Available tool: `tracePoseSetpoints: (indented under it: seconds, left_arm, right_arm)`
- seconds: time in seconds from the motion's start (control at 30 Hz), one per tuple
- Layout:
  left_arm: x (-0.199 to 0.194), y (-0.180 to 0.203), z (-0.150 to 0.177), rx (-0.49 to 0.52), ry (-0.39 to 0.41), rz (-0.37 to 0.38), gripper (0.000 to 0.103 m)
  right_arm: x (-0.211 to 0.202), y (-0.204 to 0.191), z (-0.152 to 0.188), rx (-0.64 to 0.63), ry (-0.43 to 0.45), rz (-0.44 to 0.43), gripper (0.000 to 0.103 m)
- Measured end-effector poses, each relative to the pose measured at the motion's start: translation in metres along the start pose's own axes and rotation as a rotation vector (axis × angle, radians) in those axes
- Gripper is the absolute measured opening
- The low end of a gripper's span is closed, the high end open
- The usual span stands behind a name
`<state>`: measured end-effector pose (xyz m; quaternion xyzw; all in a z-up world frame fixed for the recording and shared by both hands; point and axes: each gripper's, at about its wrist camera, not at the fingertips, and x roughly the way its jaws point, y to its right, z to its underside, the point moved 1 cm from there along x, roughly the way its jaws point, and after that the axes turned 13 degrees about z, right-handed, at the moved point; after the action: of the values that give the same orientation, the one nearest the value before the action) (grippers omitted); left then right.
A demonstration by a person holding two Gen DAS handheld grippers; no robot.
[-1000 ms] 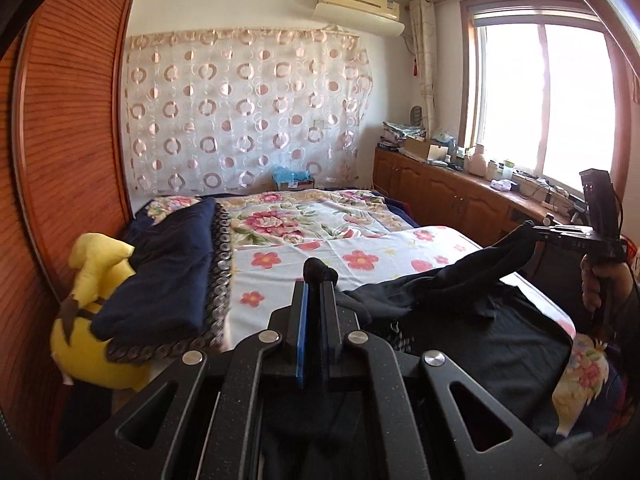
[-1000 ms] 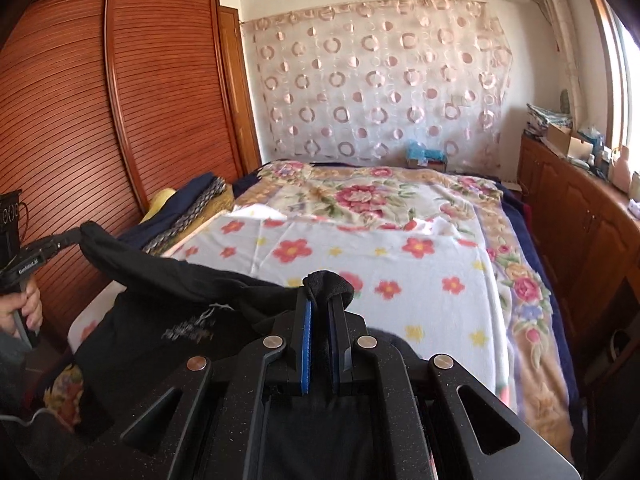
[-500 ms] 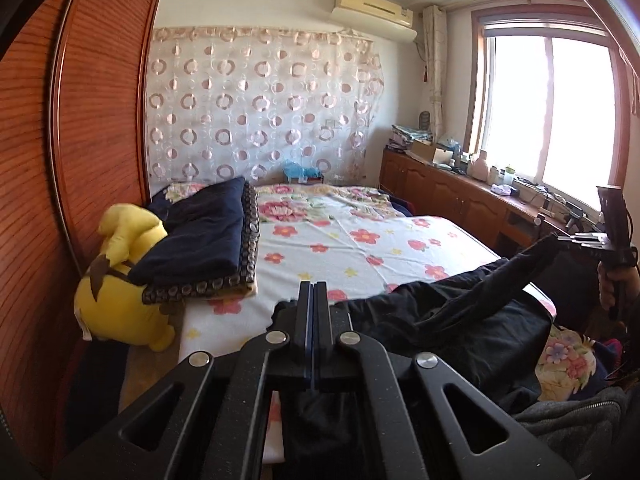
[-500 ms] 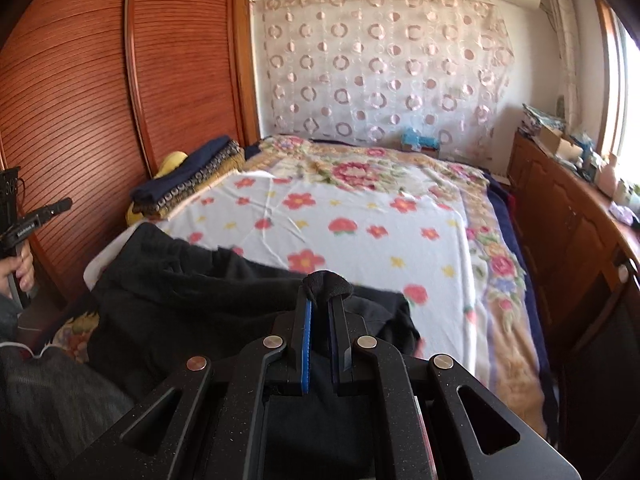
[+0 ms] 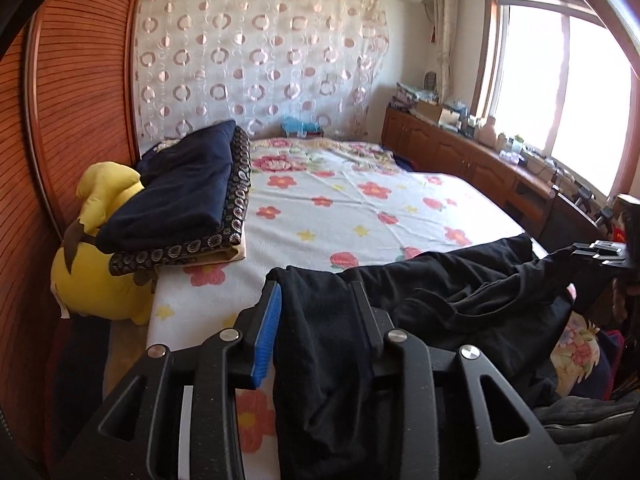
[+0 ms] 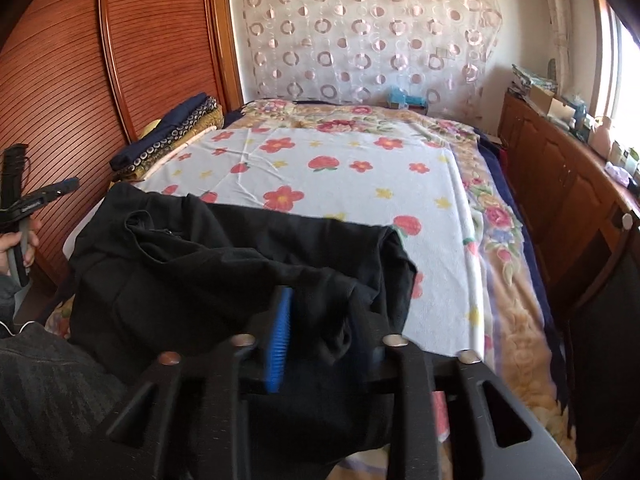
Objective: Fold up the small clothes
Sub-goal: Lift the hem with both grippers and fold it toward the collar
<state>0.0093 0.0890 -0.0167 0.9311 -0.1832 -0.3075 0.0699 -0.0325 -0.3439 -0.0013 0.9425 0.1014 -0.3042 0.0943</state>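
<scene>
Bed: flowered sheet (image 5: 360, 216) covers it; wooden wardrobe (image 6: 60, 92) alongside.
Black garment (image 6: 208, 276): lies bunched across the near end of the sheet, spanning both tools.
Folded navy blanket (image 5: 180, 196): on the sheet's far-left edge, resting on a yellow plush toy (image 5: 96, 276).
Left gripper (image 5: 316, 300): jaws just opened, apart; garment's edge draped loosely between them.
Right gripper (image 6: 320, 304): jaws just opened, apart; cloth slack between them.

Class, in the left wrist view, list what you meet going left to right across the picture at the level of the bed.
Wooden wardrobe → yellow plush toy → folded navy blanket → floral sheet → black garment → right gripper.
</scene>
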Motion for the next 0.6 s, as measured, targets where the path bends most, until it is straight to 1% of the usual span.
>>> tracePoseSetpoints:
  seconds: [0.07,0.13,0.17,0.27,0.4,0.47,0.6]
  left_arm:
    - [0.008,-0.004,-0.002,0.001,-0.015,-0.012,0.038]
    - [0.016,-0.008,-0.005,0.002,-0.024,-0.016,0.04]
    - [0.019,-0.009,-0.006,0.001,-0.028,-0.019,0.044]
    - [0.035,-0.018,-0.009,0.002,-0.06,-0.034,0.045]
    - [0.062,-0.032,-0.008,-0.006,-0.125,-0.062,0.046]
    - [0.073,-0.038,-0.006,-0.017,-0.156,-0.072,0.046]
    - [0.086,-0.046,-0.002,-0.036,-0.195,-0.065,0.046]
  right_arm:
    - [-0.007,0.005,-0.004,0.01,0.022,0.004,0.045]
    - [-0.006,0.008,-0.007,0.011,0.033,0.015,0.049]
    - [-0.006,0.008,-0.01,0.006,0.037,0.022,0.05]
    - [0.006,0.004,-0.014,-0.018,0.04,0.045,0.051]
    - [0.046,0.0,-0.021,-0.007,0.013,0.049,0.053]
    - [0.07,-0.001,-0.023,0.003,-0.019,0.065,0.053]
    - [0.104,0.004,-0.026,0.02,-0.077,0.078,0.053]
